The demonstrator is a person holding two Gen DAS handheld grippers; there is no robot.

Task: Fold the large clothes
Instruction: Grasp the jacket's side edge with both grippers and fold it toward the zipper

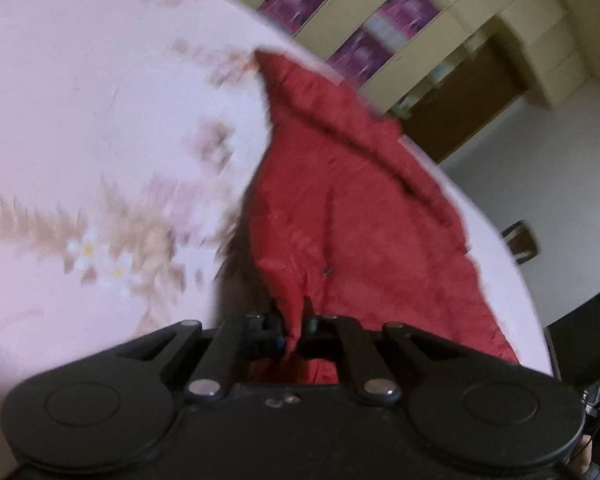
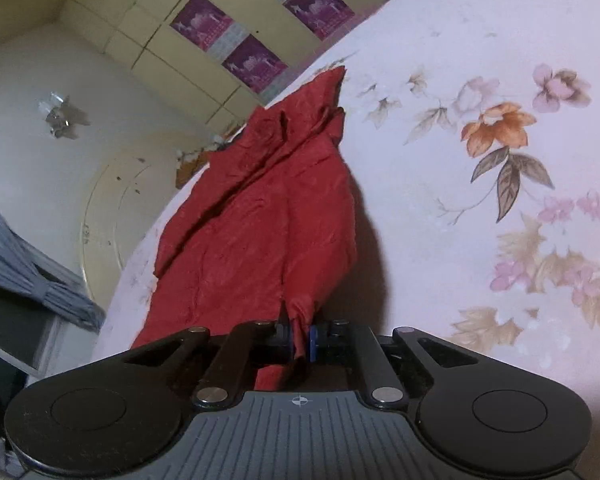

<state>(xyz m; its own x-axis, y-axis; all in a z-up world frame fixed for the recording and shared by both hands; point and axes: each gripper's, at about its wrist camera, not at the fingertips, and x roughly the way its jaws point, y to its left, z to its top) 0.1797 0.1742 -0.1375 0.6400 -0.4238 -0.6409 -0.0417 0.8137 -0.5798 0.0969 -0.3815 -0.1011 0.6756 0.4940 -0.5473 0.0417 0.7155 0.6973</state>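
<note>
Both grippers, left [image 1: 296, 334] and right [image 2: 300, 338], clamped on bunched corners of the red garment [image 2: 268, 216] (flowered bedsheet [image 2: 480, 200] beneath). Next, probably: lift together and carry across, taut.

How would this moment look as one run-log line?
left gripper: shut on red garment | right gripper: shut on red garment | garment: on floral sheet

A floral sheet [image 2: 480, 152] covers the surface; cream cabinets [image 2: 148, 52] with purple panels [image 2: 202, 20] stand behind
</note>
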